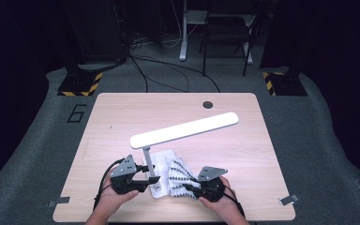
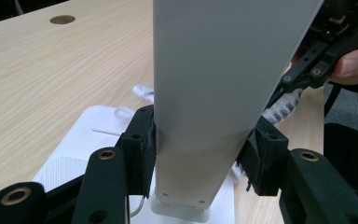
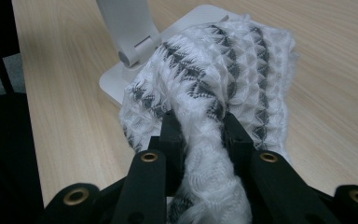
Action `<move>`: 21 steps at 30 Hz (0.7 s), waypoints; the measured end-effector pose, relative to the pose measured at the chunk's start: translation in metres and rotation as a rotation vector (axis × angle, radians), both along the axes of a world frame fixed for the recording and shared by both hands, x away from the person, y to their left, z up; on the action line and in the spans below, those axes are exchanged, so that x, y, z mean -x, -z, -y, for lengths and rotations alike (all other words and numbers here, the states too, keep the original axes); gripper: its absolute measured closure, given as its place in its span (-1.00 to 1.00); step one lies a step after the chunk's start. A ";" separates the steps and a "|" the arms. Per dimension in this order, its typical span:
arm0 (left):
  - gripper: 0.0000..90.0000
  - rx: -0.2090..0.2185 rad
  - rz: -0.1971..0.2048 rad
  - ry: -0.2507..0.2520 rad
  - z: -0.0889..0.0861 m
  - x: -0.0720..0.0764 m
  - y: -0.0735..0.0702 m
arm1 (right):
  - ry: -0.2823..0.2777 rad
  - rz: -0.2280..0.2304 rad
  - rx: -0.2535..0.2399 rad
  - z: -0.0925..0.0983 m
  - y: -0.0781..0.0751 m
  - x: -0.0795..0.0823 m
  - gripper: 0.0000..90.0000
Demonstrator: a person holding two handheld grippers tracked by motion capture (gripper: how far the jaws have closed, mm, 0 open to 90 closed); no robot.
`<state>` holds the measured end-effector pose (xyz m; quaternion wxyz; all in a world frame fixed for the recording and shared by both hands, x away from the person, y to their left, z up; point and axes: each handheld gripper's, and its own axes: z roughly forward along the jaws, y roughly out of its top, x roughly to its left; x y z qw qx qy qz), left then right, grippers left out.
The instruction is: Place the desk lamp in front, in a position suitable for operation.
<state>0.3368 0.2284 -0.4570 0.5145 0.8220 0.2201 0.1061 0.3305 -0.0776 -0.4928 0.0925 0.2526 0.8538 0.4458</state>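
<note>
- Your left gripper [image 1: 143, 180] is sitting at the near edge of the table [image 1: 122, 117], your hand wrapped around its body from below. Its jaws are clamping the flat grey stem of the desk lamp [image 2: 205, 107], one pad pressing on each side just above the foot; in the high view the stem [image 1: 149, 164] is rising just beside this gripper.
- Your right gripper [image 1: 191, 188] is lying near the same front edge, right of the lamp's foot. Its jaws are pinching a bunched fold of the white and grey knitted cloth [image 3: 214, 88], and the fold is squeezing up between the two pads.
- The cloth [image 1: 178, 171] is resting partly over the right side of the lamp base [image 1: 161, 157] and partly on the wood, spreading away from your right gripper toward the base.
- The lamp base, white and flat, is sitting on the table between your two grippers, close to the near edge; its ribbed corner is showing in the left gripper view [image 2: 70, 163].
- The lamp head [image 1: 185, 129], a long white bar, is stretching out above the middle of the table, slanting from near left to far right.
- A round cable hole [image 1: 207, 104] is lying near the far edge of the tabletop.
- Beyond the table, grey floor with black cables [image 1: 168, 70] is running toward dark stands.
</note>
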 end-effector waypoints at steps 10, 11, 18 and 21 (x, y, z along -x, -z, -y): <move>0.14 0.007 -0.004 0.006 0.000 0.000 0.000 | -0.019 -0.043 0.032 -0.017 0.016 -0.010 0.48; 0.14 0.007 -0.004 0.006 0.000 0.000 0.001 | -0.020 -0.042 0.036 -0.018 0.017 -0.010 0.43; 0.14 0.012 -0.001 0.005 0.001 0.000 0.001 | -0.011 -0.025 0.015 -0.021 0.017 -0.010 0.16; 0.14 0.008 0.000 0.008 0.000 0.000 0.001 | -0.007 -0.017 0.001 -0.022 0.016 -0.009 0.10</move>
